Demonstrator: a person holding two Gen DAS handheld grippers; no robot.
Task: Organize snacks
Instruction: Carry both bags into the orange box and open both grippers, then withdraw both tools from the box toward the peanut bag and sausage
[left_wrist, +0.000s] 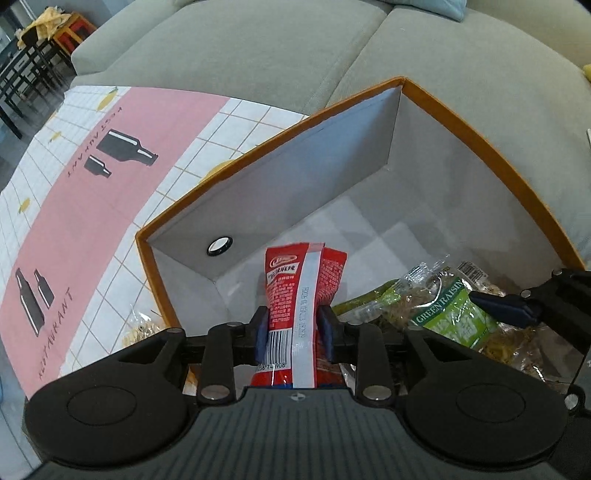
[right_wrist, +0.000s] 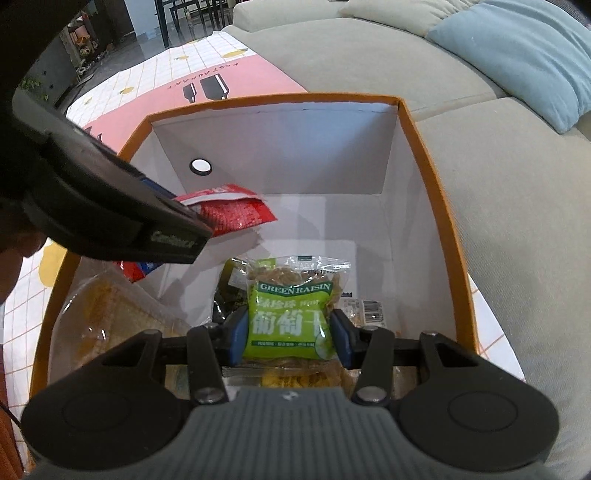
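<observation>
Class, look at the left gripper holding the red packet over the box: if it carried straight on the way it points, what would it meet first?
Probably the box's pale floor; the left gripper, with the red packet, points steeply into an open patch, though depth is unclear.

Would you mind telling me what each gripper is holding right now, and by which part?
Left gripper: red snack packet, flanked at its lower half near the barcode. Right gripper: green raisin packet, clamped across its lower sides.
</observation>
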